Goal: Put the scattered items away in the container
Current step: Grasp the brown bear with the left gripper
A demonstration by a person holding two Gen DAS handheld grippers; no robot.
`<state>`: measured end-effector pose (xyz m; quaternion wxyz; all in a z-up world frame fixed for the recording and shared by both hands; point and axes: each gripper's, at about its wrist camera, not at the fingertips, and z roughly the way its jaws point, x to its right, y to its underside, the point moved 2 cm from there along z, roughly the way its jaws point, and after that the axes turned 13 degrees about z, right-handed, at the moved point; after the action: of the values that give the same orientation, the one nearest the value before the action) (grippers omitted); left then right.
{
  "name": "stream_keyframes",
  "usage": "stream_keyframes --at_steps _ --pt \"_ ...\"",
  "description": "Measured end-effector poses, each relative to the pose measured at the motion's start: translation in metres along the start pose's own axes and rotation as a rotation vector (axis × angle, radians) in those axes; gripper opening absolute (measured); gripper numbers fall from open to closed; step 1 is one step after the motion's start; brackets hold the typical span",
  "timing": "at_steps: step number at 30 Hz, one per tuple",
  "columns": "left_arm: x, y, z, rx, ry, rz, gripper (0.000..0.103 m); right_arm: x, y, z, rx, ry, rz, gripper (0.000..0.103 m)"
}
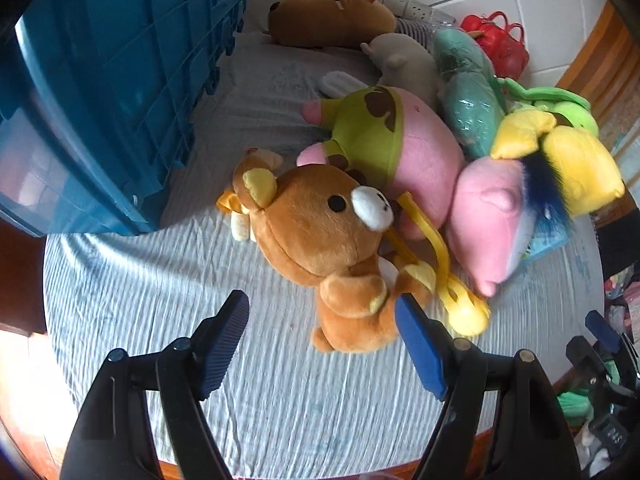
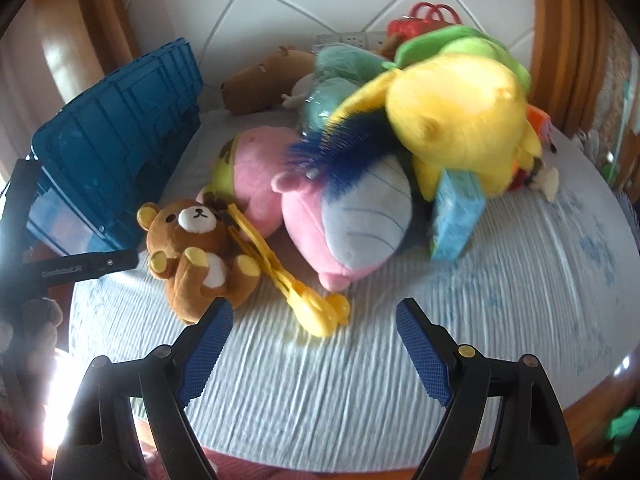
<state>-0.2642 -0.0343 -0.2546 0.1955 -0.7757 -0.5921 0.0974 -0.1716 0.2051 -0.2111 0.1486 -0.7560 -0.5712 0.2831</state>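
**Both grippers empty above the toy pile: snag and topple risks**

Left gripper [image 1: 322, 312] hung partly spread over the brown bear [image 1: 320, 232], nothing between its pads; its right pad sat just beside the bear's lower body, whether touching I could not tell. Right gripper [image 2: 314, 320] stood wide apart over bare bedsheet [image 2: 500, 320], holding nothing.

Toys lay heaped on the bed. The blue crate [image 1: 100, 80] stood at the left edge of the sheet, near the bear. The bear lay on its side, touching a yellow plastic clip toy [image 2: 304, 292] that ran under or beside it. Behind it lay a pink toy in green shorts [image 1: 384, 136], a pink-and-blue plush [image 2: 352, 224], and a yellow plush [image 2: 460, 120] stacked on top, leaning over a light blue box [image 2: 456, 216].

Risks, as judged:
- Closing on the bear could catch the yellow clip toy too and drag it along, or drop it short of the crate.
- A pinch on a soft limb alone might slip in the lift.
- Pulling lower toys could tip the stacked yellow plush off the bed's round edge.
- Grippers worked close together; a clash seemed possible.
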Motion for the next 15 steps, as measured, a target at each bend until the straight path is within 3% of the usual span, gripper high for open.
stream_keyframes --at_steps 7,11,15 --pt "-0.003 -0.004 0.025 -0.040 -0.019 -0.154 0.075 -0.023 -0.015 0.057 -0.128 -0.074 -0.166 0.084" --pt "0.006 -0.002 0.043 -0.069 -0.041 -0.266 0.075 -0.021 -0.019 0.088 -0.215 -0.112 -0.282 0.084" --pt "0.014 -0.001 0.067 -0.090 -0.059 -0.337 0.075 -0.009 -0.023 0.100 -0.245 -0.147 -0.356 0.084"
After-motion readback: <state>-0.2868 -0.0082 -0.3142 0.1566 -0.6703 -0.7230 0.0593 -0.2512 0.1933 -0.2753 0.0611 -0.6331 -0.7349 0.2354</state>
